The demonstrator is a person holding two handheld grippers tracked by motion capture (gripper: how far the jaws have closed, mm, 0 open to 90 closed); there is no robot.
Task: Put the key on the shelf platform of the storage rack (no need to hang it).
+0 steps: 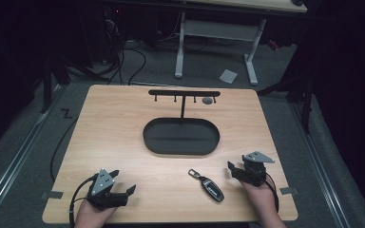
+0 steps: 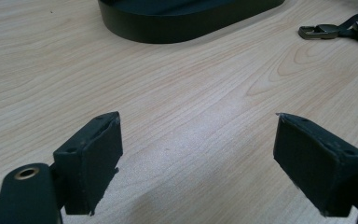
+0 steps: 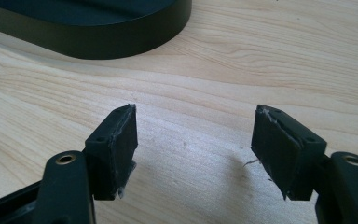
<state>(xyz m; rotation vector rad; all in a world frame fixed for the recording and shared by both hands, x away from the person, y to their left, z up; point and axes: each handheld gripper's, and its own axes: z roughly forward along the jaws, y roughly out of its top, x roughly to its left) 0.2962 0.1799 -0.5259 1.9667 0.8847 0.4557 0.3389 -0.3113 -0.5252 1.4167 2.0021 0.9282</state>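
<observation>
Both the left gripper and right gripper rested with jaws spread, empty, on the pale woodgrain desk. Between them lay a glossy car key fob; beyond stood a matte-black oval tray with a hook rack.

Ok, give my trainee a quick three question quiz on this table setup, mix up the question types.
1. True or false: the key fob lies inside the black oval tray.
2. Which claw is nearer the key fob? A) left claw B) right claw
3. Fill in: the stand's crossbar carries several small ____ hanging below it.

Key
1. False; it lies on the bare table, in front of the tray.
2. B.
3. Hooks; a small grey object sits at one of them.
</observation>
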